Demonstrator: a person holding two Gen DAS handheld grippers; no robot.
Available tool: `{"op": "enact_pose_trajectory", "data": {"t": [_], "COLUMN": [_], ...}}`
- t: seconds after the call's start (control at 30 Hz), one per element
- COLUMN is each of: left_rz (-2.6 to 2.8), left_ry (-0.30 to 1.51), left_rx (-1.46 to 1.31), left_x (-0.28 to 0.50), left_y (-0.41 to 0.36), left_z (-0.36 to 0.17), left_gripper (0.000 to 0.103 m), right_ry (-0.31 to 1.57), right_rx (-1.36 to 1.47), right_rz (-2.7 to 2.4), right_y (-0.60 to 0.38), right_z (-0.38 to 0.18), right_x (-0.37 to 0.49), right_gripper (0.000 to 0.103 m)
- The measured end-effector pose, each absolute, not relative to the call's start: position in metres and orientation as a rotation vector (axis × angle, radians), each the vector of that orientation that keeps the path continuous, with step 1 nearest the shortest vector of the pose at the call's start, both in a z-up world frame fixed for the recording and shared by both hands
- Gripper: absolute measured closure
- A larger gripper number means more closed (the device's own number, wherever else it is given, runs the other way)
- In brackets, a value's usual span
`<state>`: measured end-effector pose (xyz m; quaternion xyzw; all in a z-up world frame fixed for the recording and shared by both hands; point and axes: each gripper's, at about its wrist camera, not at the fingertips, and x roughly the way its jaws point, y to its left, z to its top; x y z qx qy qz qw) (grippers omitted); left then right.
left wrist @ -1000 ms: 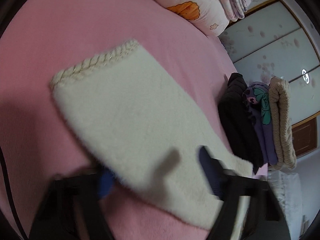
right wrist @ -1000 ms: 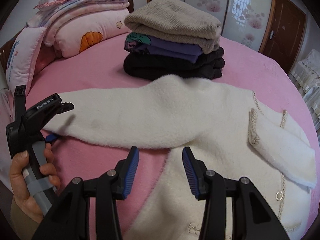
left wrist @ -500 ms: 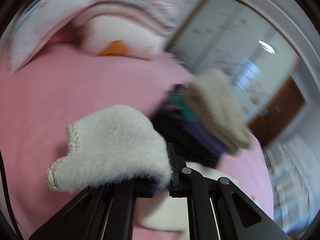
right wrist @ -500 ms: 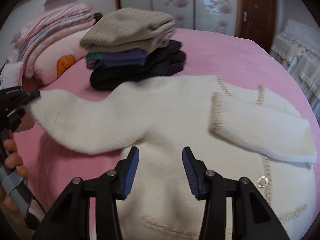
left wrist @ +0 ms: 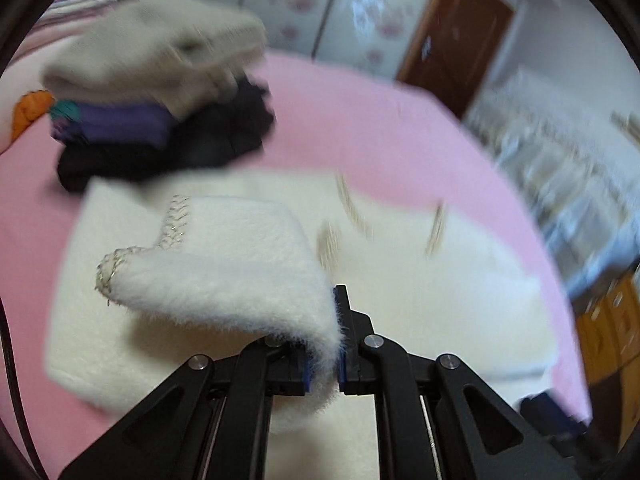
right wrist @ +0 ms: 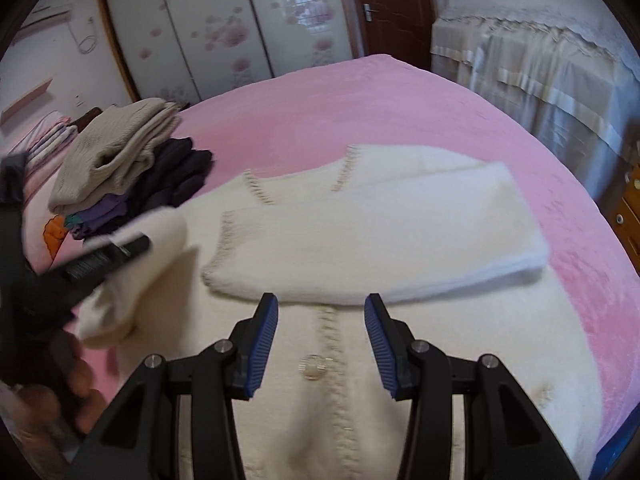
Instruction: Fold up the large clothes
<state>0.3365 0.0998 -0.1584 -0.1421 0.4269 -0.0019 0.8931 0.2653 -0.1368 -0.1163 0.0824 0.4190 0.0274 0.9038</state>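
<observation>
- Because your left gripper point(left wrist: 323, 364) is clamped on the cuff end of the sleeve point(left wrist: 224, 264), that sleeve hangs lifted over the white cardigan point(right wrist: 360, 360), ready to cross its body.
- The cardigan lies spread on the pink bed point(right wrist: 360, 112), its other sleeve point(right wrist: 380, 248) already folded across the chest.
- Your right gripper point(right wrist: 322, 352) hovers with jaws apart, holding nothing, above the button line.
- The folded stack point(right wrist: 120, 164) sits just beside the collar, probably where this one goes.

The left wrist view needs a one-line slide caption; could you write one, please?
Left gripper shut on a white cardigan's sleeve, lifted above the garment on a pink bed.
</observation>
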Motion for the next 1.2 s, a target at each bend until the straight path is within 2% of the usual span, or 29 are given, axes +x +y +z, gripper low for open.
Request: {"op": "enact_pose_trajectory", "data": {"t": [0.03, 0.07, 0.1, 0.13, 0.2, 0.33, 0.4, 0.5, 0.57, 0.67, 0.97, 1.2], "left_rz": [-0.004, 0.005, 0.009, 0.004, -0.006, -0.091, -0.105, -0.063, 0.004, 0.122, 0.323, 0.285], "left_ry": [0.929, 0.964, 0.979, 0.983, 0.986, 0.941, 0.906, 0.808, 0.757, 0.744, 0.951, 1.016], "left_rx": [-0.284, -0.28, -0.279, -0.28, -0.282, -0.333, -0.36, -0.367, -0.347, -0.327, -0.412, -0.441], "left_x": [0.335, 0.333, 0.33, 0.329, 0.321, 0.3, 0.289, 0.258, 0.242, 0.231, 0.223, 0.22], "left_y": [0.092, 0.087, 0.084, 0.082, 0.083, 0.101, 0.111, 0.141, 0.162, 0.193, 0.259, 0.27], "left_z": [-0.172, -0.181, -0.187, -0.19, -0.189, -0.163, -0.144, -0.114, -0.103, -0.1, -0.175, -0.201], "left_gripper": [0.096, 0.088, 0.076, 0.071, 0.049, 0.034, 0.023, 0.015, 0.01, 0.009, 0.009, 0.009], "right_ry": [0.874, 0.881, 0.888, 0.894, 0.908, 0.92, 0.92, 0.921, 0.914, 0.893, 0.85, 0.77], "right_rx": [0.169, 0.171, 0.173, 0.177, 0.188, 0.212, 0.219, 0.222, 0.205, 0.154, -0.204, -0.527], "right_rz": [0.048, 0.044, 0.042, 0.041, 0.052, 0.107, 0.145, 0.214, 0.256, 0.332, 0.479, 0.506], "right_y": [-0.144, -0.149, -0.154, -0.156, -0.16, -0.157, -0.15, -0.133, -0.12, -0.092, 0.014, 0.076], "right_z": [-0.119, -0.121, -0.124, -0.126, -0.131, -0.132, -0.13, -0.125, -0.12, -0.112, -0.116, -0.137], "right_x": [0.266, 0.266, 0.265, 0.263, 0.264, 0.265, 0.266, 0.27, 0.271, 0.272, 0.274, 0.266], "right_gripper": [0.058, 0.058, 0.058, 0.058, 0.058, 0.058, 0.058, 0.058, 0.058, 0.058, 0.057, 0.057]}}
